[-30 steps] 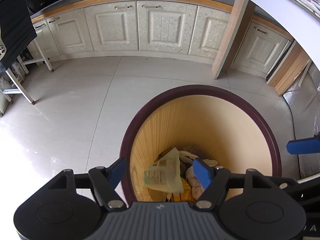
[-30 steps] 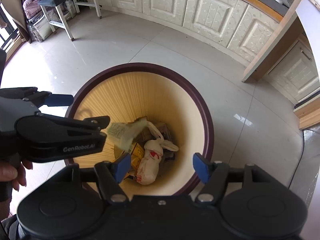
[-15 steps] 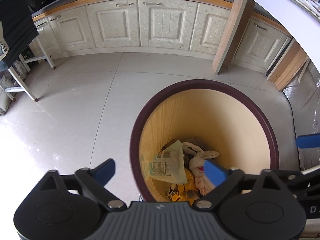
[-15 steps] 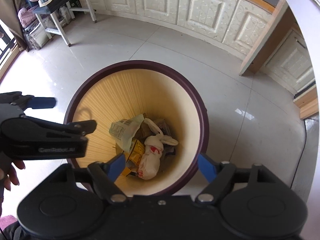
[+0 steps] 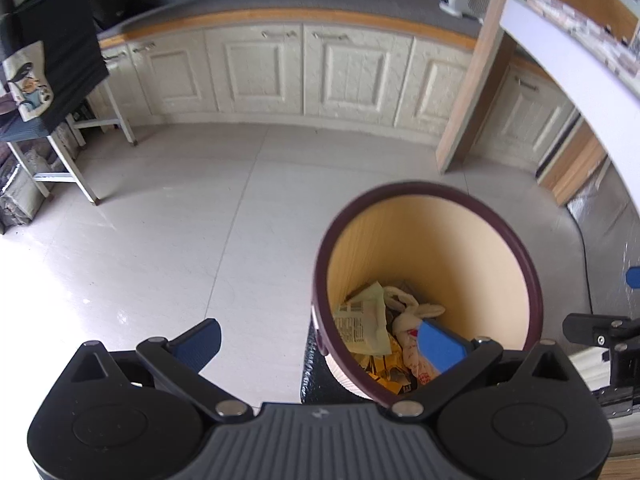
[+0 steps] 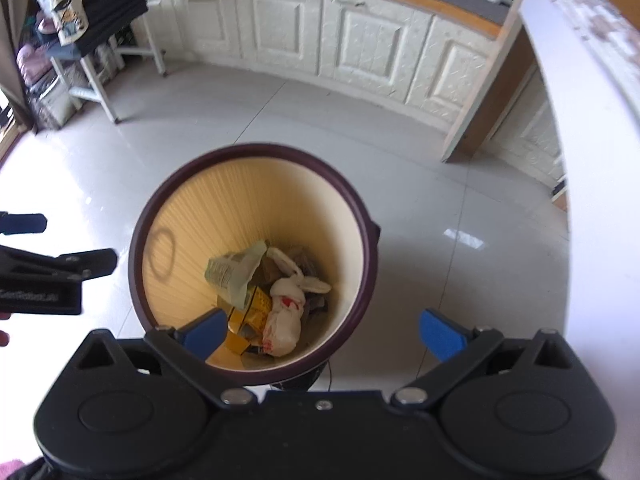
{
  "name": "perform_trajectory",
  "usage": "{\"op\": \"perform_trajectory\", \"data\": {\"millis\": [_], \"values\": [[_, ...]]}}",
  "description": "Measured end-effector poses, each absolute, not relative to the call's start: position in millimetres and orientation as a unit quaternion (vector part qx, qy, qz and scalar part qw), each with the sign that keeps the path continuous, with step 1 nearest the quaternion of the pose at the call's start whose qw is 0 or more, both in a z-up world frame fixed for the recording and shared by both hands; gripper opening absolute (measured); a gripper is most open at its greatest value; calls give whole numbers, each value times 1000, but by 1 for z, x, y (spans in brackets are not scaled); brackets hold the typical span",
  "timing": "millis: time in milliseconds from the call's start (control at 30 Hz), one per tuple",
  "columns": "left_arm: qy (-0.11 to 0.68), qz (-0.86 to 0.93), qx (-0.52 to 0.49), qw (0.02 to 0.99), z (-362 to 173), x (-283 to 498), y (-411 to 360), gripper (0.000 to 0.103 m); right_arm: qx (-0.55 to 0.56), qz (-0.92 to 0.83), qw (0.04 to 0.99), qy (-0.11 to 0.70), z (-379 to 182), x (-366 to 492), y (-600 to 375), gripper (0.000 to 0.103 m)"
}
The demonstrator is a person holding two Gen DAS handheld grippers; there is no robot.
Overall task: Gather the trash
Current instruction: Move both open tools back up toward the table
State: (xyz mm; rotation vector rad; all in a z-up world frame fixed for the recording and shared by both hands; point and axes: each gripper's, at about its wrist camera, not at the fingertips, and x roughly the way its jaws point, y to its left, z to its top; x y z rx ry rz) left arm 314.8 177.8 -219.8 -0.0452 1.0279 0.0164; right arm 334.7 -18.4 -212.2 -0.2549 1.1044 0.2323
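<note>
Blue-tipped left claw (image 5: 320, 342) agape beside bin (image 5: 532, 276)

You get bright daylight from the left: the glossy pale tiled floor (image 5: 168, 240) blows out to white glare there. Fisheye bending curves the cream panelled cabinets (image 6: 340, 36) and softens the edges. The round maroon-rimmed bin (image 6: 360, 240) looks slightly motion-blurred, its ribbed yellow interior shaded.
</note>
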Motion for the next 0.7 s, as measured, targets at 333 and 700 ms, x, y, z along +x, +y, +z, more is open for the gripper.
{"op": "perform_trajectory", "data": {"millis": [333,700], "values": [[409,13,-30,912,-142,273,182,103,-103,119,882,445,-134,287,-20,103],[304,-16,-16,952,-43,235,140,103,-74,108,932,338,-27,237,-56,103]]}}
